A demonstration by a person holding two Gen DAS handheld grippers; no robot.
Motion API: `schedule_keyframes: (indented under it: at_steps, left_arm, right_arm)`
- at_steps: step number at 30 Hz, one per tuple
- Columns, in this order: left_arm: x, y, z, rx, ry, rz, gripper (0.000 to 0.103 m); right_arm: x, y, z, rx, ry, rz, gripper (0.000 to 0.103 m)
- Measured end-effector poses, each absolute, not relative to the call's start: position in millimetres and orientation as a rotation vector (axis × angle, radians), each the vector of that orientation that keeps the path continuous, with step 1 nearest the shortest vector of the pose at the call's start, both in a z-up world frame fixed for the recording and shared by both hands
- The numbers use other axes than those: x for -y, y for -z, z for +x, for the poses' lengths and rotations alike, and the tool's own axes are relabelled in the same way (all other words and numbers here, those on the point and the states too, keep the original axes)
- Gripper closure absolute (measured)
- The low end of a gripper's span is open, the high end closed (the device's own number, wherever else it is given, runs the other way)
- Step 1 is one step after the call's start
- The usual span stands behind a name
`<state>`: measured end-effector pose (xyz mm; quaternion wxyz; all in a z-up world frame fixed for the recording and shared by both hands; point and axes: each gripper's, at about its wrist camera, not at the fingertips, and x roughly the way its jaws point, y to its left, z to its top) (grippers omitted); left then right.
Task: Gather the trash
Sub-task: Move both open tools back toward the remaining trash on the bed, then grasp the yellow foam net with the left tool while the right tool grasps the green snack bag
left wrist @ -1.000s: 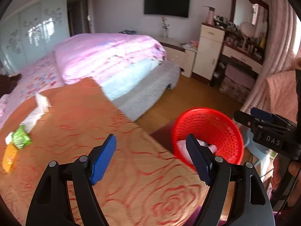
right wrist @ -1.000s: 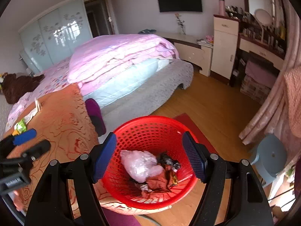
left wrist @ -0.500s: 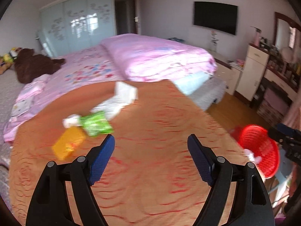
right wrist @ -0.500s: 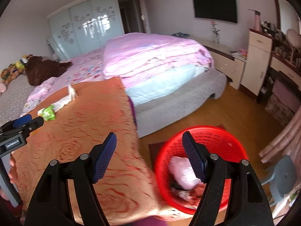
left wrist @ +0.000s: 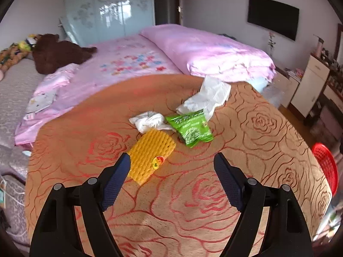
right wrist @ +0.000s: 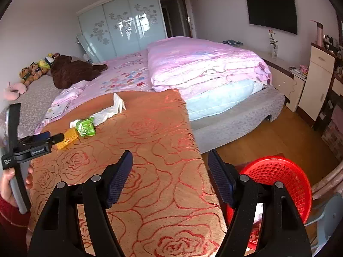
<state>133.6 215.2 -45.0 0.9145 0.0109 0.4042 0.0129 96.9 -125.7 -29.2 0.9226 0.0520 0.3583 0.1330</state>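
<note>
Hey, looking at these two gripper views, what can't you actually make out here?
- Red basket contents: right view, hidden by right hand-held gripper; left view, cut by the edge.
- Green wrapper print: too blurred.
- Yellow foam net near end: left view, behind left hand-held gripper finger.

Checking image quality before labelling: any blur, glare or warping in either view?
Left wrist view: sharp on the yellow foam net, soft at the red basket; glare on the wardrobe doors. Right wrist view: mostly sharp; fisheye bends the bed and walls, corners vignetted black.
</note>
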Motion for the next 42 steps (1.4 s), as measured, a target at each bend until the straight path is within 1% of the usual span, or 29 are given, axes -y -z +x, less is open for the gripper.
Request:
schedule_keyframes:
  at_steps: [5,11,12,13,14,15,16,17,18,19,23,28,34,42]
  left_arm:
    - [-218.4,56.9,147.9,-0.86,0.013,0.08,0.026]
    - [-227.6,73.7,163.4,-0.932,0.036,0.048,0.027]
    - [-229.5,76.5,165.3,-0.942,0.03,0.049,0.032]
    - [-231.2,78.5,166.7,-0.951,0.029,0.05,0.041]
    - [-233.0,80.1,167.8,-0.958,0.025,0.053,0.044]
    - [-233.9,80.2,167.6,-0.955,0.015,0.061,0.049]
    - [-234.7,79.7,167.5,-0.953,0.01,0.063,0.057]
    - [-236.6,79.4,167.3,-0.951,0.007,0.058,0.061]
    - [-239.6,78.7,167.0,-0.95,0.003,0.046,0.07]
    - [-242.1,78.7,167.4,-0.949,0.001,0.037,0.073]
    - [-240.0,80.8,164.7,-0.929,-0.001,0.063,0.079]
    - [-238.6,78.0,157.6,-0.909,-0.018,0.053,0.092]
    - [-242.4,66.4,138.2,-0.879,-0.024,0.015,0.093]
    - [-244.5,54.9,114.2,-0.851,-0.077,-0.019,0.092]
  right_arm:
    - [110.2,30.3,103.9,-0.745,-0.3,0.103,0.033]
    - [88.2,30.2,110.4,-0.754,-0.341,0.09,0.033]
    - [84.8,30.3,111.6,-0.754,-0.347,0.089,0.033]
    - [82.3,30.4,112.8,-0.755,-0.351,0.089,0.033]
    - [79.4,30.4,114.1,-0.756,-0.355,0.089,0.033]
    - [75.7,30.8,115.8,-0.759,-0.36,0.089,0.033]
    - [73.6,30.8,117.0,-0.762,-0.362,0.087,0.033]
    - [69.9,31.1,118.5,-0.765,-0.366,0.084,0.033]
    - [66.1,31.3,119.7,-0.768,-0.371,0.08,0.033]
    - [63.4,31.6,120.5,-0.769,-0.375,0.077,0.033]
    - [48.4,30.9,123.3,-0.765,-0.397,0.065,0.033]
    - [27.5,28.9,127.3,-0.758,-0.428,0.047,0.033]
    - [-2.3,30.8,140.0,-0.761,-0.479,0.023,0.033]
    - [-53.4,49.4,161.9,-0.774,-0.534,-0.024,0.033]
